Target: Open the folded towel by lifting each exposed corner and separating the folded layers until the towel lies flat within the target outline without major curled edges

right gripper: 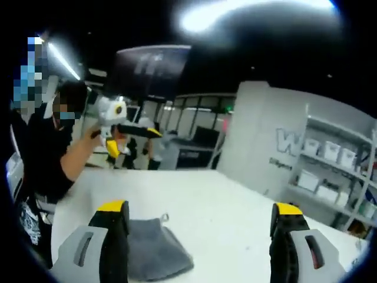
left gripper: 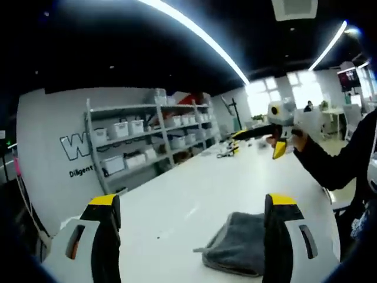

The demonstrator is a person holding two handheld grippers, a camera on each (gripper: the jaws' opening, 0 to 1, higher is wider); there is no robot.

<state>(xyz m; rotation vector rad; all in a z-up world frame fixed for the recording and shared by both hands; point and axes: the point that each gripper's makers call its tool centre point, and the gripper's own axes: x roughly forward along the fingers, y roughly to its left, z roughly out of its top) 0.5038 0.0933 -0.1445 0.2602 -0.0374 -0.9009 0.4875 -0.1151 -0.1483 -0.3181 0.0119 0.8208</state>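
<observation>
Folded grey towel (left gripper: pixel 238 243) lies on the white table (left gripper: pixel 194 194), still bunched in layers, no corner lifted. In the left gripper view it sits low and right of centre, its right edge hidden behind that gripper's right jaw. In the right gripper view the towel (right gripper: pixel 154 247) lies just beside the left jaw, partly tucked behind it, with a small hanging loop (right gripper: pixel 164 218) sticking up at its far corner.

Left gripper (left gripper: pixel 191 206): jaws spread wide, yellow tips far apart, nothing between them, held above the table and not touching the towel. It also shows in the right gripper view (right gripper: pixel 150 132), held up in the air by the person's hand (right gripper: pixel 112 141), well above the table; from there I cannot tell how wide it stands.

Right gripper (right gripper: pixel 200 211): jaws also wide apart, empty, above the table surface with the towel off toward its left jaw. In the left gripper view it (left gripper: pixel 262 134) is raised near the far right, gripped by a hand (left gripper: pixel 294 140) coming out of a dark sleeve (left gripper: pixel 333 162).

Person in dark clothes (right gripper: pixel 41 159) stands at the table edge. Behind the table: grey metal shelving (left gripper: pixel 150 138) with white bins (left gripper: pixel 121 130), a white wall with partial lettering (left gripper: pixel 73 147), ceiling light strips (left gripper: pixel 200 35). Some small yellow and black items (left gripper: pixel 228 151) lie at the table's far end, too small to tell.
</observation>
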